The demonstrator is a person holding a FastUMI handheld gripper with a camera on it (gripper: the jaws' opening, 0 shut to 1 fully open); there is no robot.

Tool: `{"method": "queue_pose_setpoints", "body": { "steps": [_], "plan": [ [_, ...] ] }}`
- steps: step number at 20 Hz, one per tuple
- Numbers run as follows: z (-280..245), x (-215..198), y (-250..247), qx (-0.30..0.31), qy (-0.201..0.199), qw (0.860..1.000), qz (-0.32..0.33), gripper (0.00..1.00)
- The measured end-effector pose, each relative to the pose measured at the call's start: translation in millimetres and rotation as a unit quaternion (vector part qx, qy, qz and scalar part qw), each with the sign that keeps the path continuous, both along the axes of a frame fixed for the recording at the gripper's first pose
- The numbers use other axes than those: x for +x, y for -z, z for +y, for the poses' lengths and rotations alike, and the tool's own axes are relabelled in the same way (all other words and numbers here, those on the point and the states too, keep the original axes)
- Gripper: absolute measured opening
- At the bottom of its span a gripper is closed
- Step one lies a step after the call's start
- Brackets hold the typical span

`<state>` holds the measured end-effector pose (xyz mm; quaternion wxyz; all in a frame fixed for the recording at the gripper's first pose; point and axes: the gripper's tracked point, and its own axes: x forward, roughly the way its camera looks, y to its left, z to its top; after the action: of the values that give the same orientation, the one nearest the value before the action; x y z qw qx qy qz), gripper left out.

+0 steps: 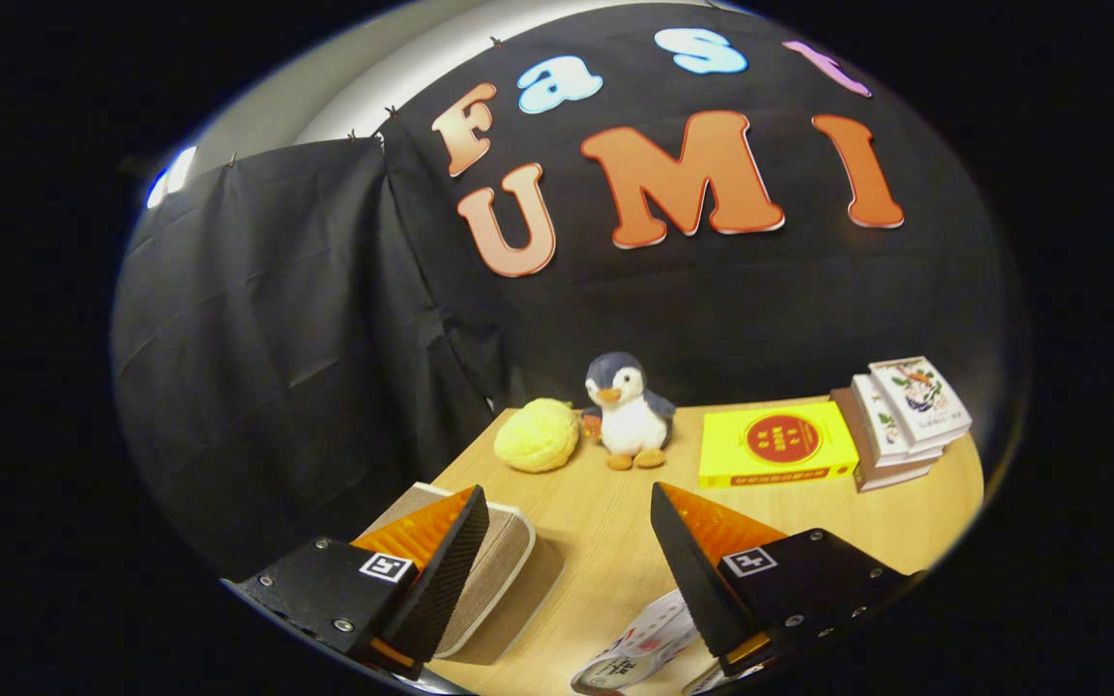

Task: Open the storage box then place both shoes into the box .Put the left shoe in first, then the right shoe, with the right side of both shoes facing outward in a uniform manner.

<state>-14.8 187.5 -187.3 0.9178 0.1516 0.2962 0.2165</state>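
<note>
Claw (571,556) fingers stand apart, nothing between them, held above the bench (605,541). Landmark: penguin (627,411), upright at the far edge of the bench, against the black cloth wall (306,338).

- Yellow plush ball (538,436): just beside the penguin, on its left.
- Yellow book (776,444): flat, to the penguin's right, near it.
- Book stack (900,420): beyond the yellow book, farther right of the penguin, touching or almost touching that book.
- Box (494,570): beige, closed as far as seen; nearer than the penguin and to its left, partly behind the left finger.
- Shoe (636,650): white with red and blue marks, nearer than the penguin, beside the right finger; mostly hidden.
</note>
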Motion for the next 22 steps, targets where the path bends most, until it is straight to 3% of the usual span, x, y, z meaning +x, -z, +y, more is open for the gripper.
{"method": "queue_pose_setpoints", "body": {
  "steps": [8,18,22],
  "plan": [
    [56,-38,50,0.063,-0.062,0.989,0.122,0.97],
    [99,-67,92,0.138,-0.092,0.957,0.239,0.97],
    [108,-72,112,0.157,-0.087,0.945,0.275,0.97]
  ]
}}
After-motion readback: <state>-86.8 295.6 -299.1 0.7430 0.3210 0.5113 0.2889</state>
